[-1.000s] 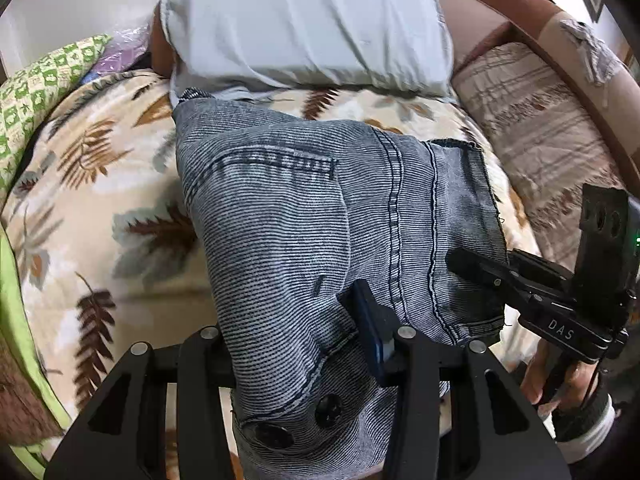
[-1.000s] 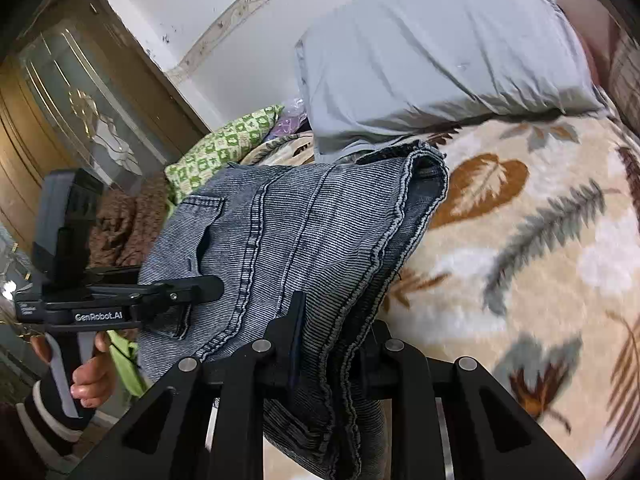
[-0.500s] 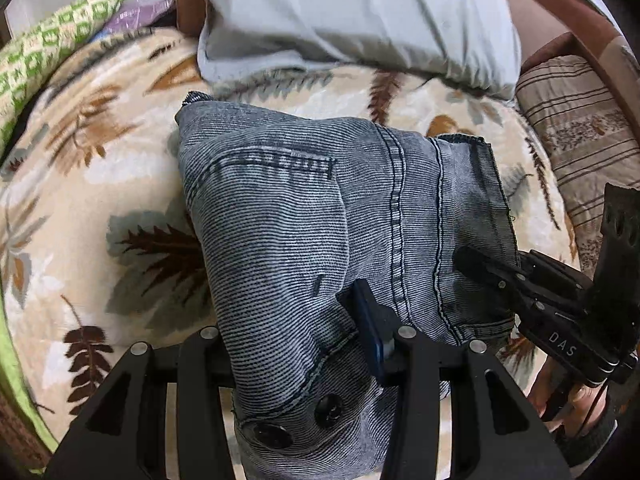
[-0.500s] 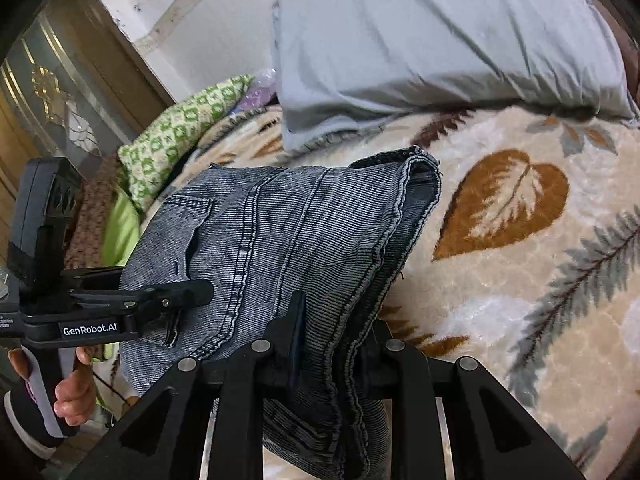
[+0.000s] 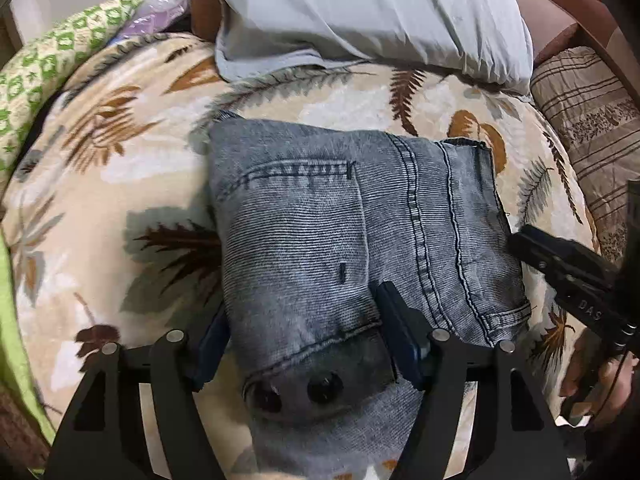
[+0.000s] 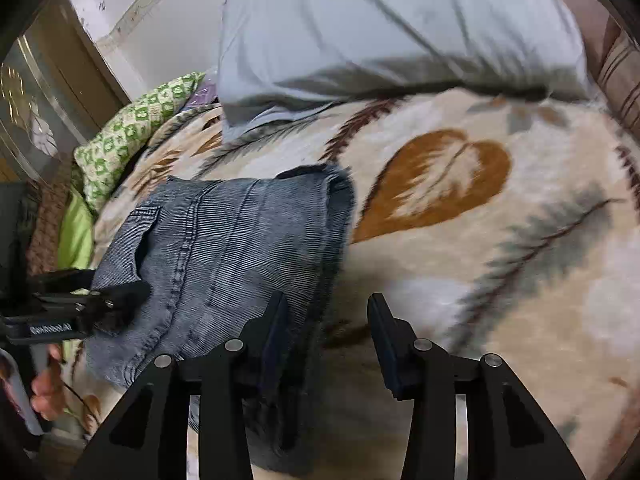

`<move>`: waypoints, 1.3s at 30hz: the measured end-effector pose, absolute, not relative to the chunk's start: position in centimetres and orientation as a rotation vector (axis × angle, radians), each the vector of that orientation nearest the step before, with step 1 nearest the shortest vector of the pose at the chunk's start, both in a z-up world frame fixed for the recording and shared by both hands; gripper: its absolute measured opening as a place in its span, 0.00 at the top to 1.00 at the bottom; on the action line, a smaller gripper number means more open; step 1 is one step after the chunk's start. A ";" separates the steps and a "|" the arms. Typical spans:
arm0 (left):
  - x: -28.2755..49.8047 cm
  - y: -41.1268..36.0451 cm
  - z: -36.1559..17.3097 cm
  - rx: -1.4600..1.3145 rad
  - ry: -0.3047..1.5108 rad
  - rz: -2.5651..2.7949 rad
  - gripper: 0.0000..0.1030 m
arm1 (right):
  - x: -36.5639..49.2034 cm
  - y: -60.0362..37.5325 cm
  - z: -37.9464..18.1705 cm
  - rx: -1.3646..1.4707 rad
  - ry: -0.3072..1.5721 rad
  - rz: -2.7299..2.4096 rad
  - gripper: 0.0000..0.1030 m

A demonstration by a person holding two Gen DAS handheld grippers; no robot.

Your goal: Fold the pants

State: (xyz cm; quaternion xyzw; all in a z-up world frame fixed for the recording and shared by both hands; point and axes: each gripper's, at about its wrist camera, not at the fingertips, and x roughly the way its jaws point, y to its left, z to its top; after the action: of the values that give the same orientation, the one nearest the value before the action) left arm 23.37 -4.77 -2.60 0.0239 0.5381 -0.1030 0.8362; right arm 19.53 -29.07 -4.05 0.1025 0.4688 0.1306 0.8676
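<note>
The folded pants (image 5: 352, 240) lie flat on the leaf-print blanket (image 5: 120, 200) of the bed, just in front of the grey pillow (image 5: 380, 12). The left gripper (image 5: 304, 340) is opening, its jaws straddling the waistband end without pressing it. The right gripper (image 6: 328, 344) is opening too, the denim's edge by its left finger, released.

The folded pants (image 5: 352, 240) lie on the blanket (image 5: 120, 200) covering the bed, in front of the pillow (image 5: 368, 12). The left gripper (image 5: 304, 332) straddles their near edge; the right gripper (image 6: 324, 336) sits at their right edge.
</note>
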 end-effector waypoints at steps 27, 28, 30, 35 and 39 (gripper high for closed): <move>9.3 -2.9 -0.6 0.093 1.007 0.004 0.23 | 4.9 -27.2 2.8 0.046 0.922 0.100 0.00; 8.6 -2.8 -0.7 0.089 1.005 0.005 0.23 | 4.6 -27.0 2.8 0.037 0.923 0.107 0.00; 7.8 -2.6 -0.9 0.078 1.006 0.005 0.23 | 3.8 -26.4 2.7 0.006 0.931 0.124 0.00; 6.5 -2.8 -1.5 0.066 1.029 -0.014 0.23 | 2.1 -24.6 2.8 -0.103 0.922 0.117 0.00; 5.9 -3.2 -1.4 0.064 1.027 -0.035 0.23 | 1.4 -24.2 2.9 -0.132 0.914 0.108 0.00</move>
State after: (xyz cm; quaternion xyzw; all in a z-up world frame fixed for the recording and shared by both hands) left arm 5.88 -3.17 -1.39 0.0307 0.4911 -0.0167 0.8704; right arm 1.43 -24.19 2.90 -0.0634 0.4409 0.0520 0.8938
